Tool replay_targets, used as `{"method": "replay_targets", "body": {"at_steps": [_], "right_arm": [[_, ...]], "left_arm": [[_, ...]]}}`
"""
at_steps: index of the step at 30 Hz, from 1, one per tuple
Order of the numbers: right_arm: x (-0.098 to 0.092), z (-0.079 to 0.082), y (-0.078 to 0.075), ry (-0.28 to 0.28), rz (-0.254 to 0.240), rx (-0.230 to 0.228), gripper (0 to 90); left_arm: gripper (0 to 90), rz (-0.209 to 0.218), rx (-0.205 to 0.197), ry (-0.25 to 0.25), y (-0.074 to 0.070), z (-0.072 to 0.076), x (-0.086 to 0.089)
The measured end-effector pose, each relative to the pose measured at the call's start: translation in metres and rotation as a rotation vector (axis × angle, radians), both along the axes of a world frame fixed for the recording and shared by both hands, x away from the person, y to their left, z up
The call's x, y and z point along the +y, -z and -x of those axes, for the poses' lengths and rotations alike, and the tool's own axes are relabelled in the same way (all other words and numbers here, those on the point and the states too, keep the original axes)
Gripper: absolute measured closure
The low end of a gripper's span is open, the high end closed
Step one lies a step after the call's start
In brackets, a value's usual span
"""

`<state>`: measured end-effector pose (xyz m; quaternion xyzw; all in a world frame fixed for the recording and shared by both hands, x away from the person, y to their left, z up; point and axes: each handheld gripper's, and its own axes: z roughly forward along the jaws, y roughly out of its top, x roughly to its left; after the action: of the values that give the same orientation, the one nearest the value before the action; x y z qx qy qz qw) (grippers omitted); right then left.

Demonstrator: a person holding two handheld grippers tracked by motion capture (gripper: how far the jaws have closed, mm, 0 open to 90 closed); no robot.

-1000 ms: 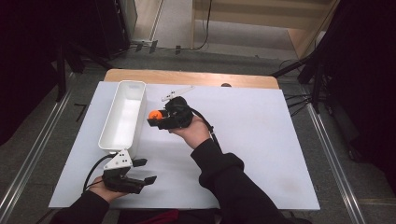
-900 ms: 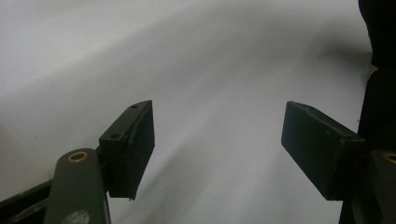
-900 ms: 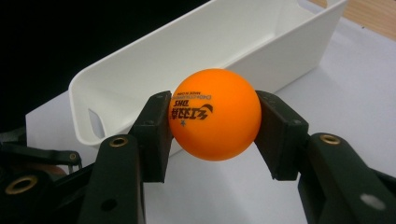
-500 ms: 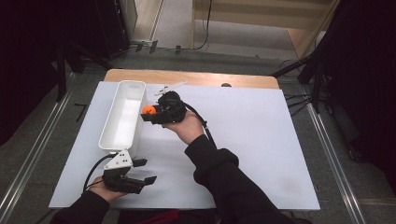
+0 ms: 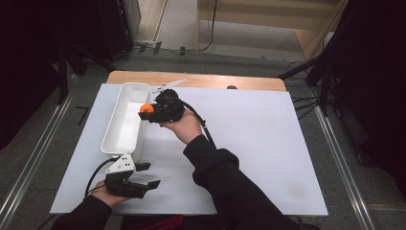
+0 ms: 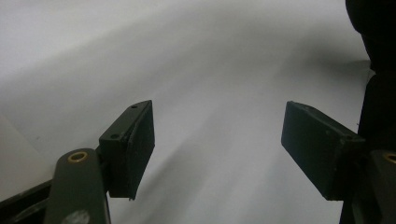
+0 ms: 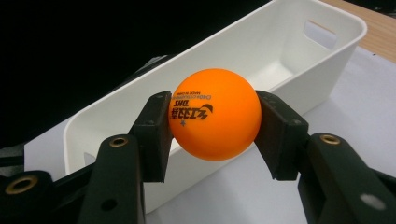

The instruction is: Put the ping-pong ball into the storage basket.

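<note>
An orange ball with black print is pinched between the two pads of my right gripper. In the high view the same orange ball hangs at the right rim of the long white bin, with the right gripper pointing left toward it. The white bin lies just beyond the ball, its inside bare. My left gripper rests near the table's front edge, below the bin's near end, jaws wide apart. In the left gripper view my left gripper has only white table between its pads.
A white sheet covers the table, with a wooden strip at the far edge. A small white part lies at the far edge behind the bin. A cable trails from the right gripper along the sleeve.
My right gripper has carried the orange ball leftward, from over the sheet beside the bin to the bin's right rim. The left gripper has stayed put.
</note>
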<state>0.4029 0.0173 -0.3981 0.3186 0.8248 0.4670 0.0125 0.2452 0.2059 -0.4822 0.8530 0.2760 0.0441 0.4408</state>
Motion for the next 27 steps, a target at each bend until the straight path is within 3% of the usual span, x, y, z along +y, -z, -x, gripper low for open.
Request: {"method": "replay_targets", "body": {"at_steps": [19,27], "right_arm": [[0.025,-0.013,0.001,-0.008,0.007,0.002,48.4],[0.031,-0.019,-0.002,-0.002,-0.019,0.007,48.4]], "left_arm": [[26.4,0.008,-0.002,0.000,0.000,0.000,0.002],[26.4,0.017,-0.002,0.002,0.000,0.000,0.001]]}}
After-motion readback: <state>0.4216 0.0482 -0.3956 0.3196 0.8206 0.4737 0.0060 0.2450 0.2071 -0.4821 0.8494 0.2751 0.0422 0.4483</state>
